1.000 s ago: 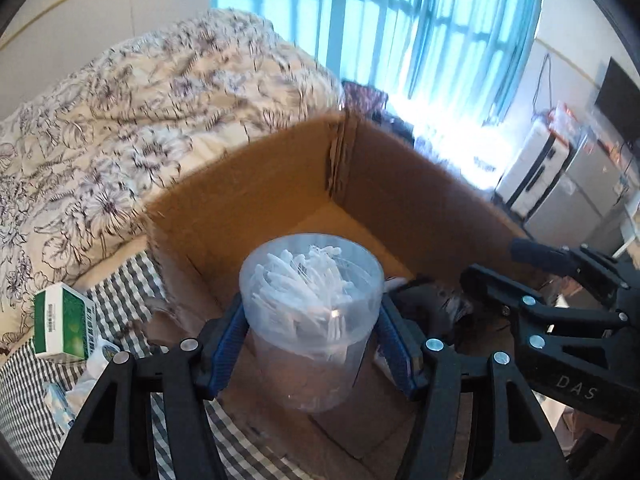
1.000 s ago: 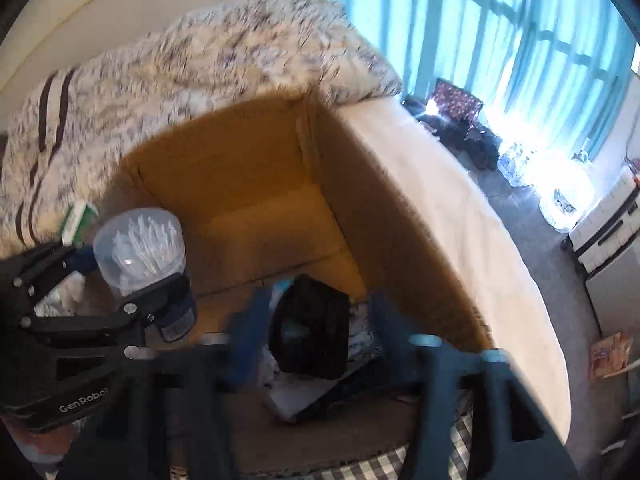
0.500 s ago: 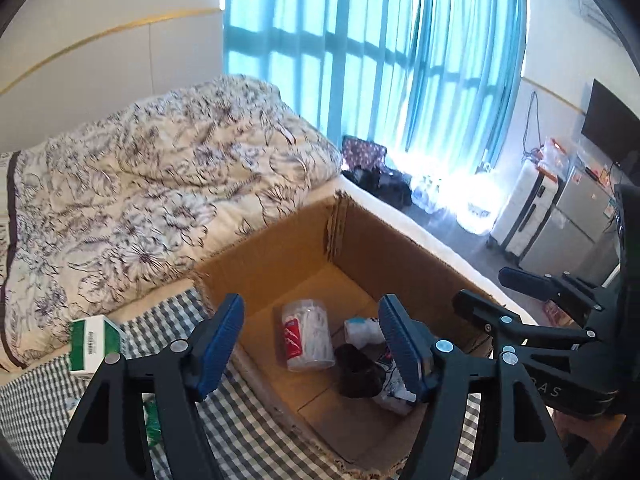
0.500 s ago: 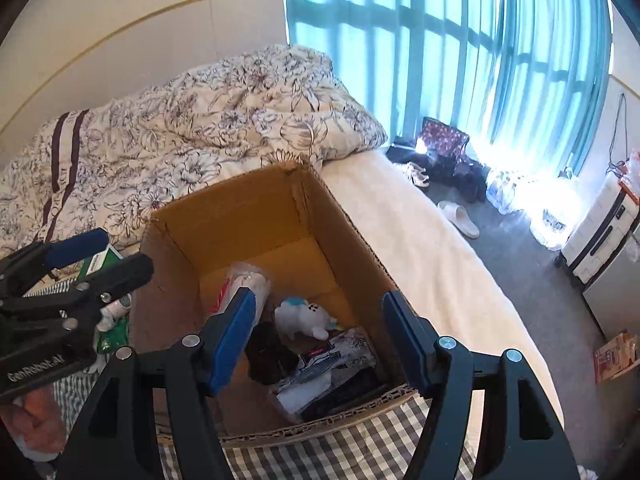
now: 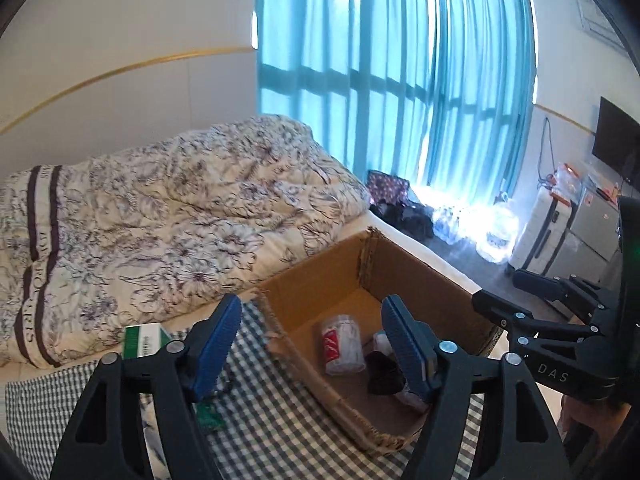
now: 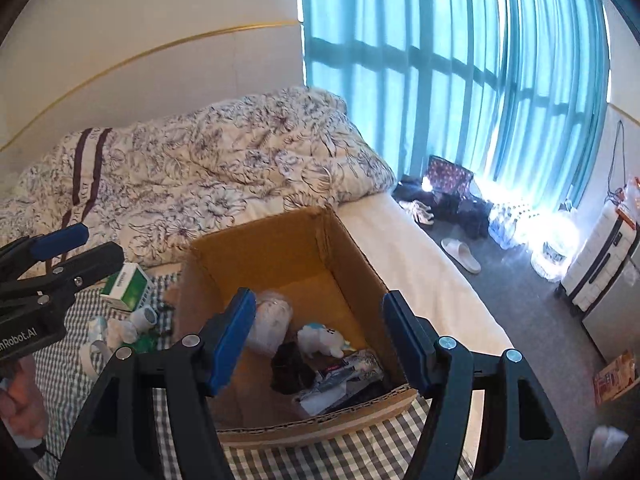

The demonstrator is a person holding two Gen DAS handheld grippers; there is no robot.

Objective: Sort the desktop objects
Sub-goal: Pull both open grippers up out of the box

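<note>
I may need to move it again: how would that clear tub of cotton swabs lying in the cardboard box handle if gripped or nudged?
The clear tub lies on its side on the floor of the cardboard box, so a nudge would probably roll it. Its thin see-through wall and swab filling suggest it is light and may flex under a hard squeeze. The smooth plastic could slip between the pads.

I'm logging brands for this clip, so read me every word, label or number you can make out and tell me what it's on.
"DAS": on the body of the right gripper, seen from the left wrist.
"nRobot.AI": on the body of the left gripper, first letters cut off by the frame edge.
Green and white box: print too small to read.
Clear plastic jar in the cardboard box: red label, unreadable.
Striped band on the quilt: lettering too blurred.
</note>
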